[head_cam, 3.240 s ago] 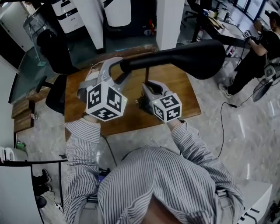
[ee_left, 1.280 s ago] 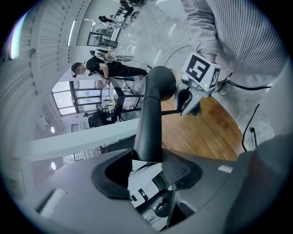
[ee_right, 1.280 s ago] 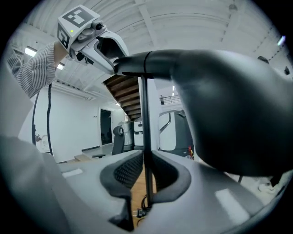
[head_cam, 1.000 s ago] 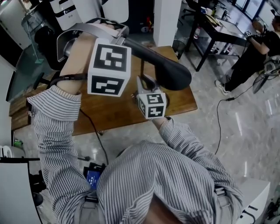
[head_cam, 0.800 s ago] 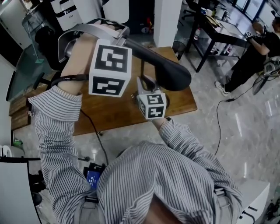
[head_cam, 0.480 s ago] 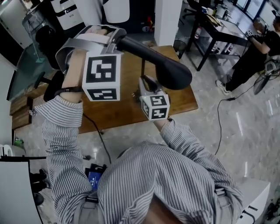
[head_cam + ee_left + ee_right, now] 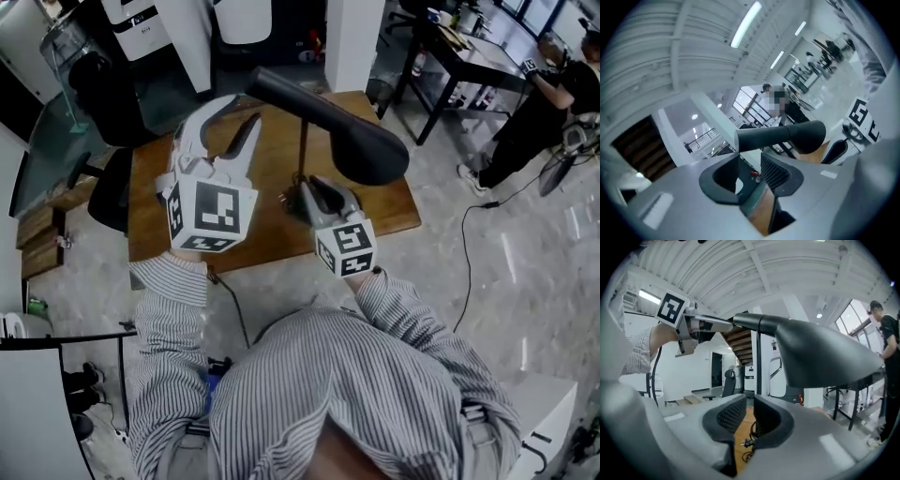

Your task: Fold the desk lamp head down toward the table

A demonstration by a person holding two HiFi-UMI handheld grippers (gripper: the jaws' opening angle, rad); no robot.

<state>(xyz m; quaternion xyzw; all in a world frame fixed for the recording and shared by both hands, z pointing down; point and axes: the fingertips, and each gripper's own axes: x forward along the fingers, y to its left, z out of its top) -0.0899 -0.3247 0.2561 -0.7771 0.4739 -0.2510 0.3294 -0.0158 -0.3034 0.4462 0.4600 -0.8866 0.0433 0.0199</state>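
The black desk lamp head slopes down to the right over the wooden table, on a thin upright stem. My left gripper hangs left of the head's narrow rear end and apart from it. Its jaws have just been closing part way, and nothing is between them. In the left gripper view the lamp head lies beyond the left gripper. My right gripper sits low, just in front of the stem, and hides the lamp's base. In the right gripper view the right gripper shows a narrow empty gap, with the stem and the lamp head beyond it.
A black office chair stands left of the table. White pillars rise behind it. A dark desk and a person are at the far right. A cable runs over the floor. A plug and cord lie on the tabletop.
The left gripper let go of the lamp head's rear end, rolled over and dropped back toward me. The right gripper drew back slightly. Since the earliest frame the head has tilted down.
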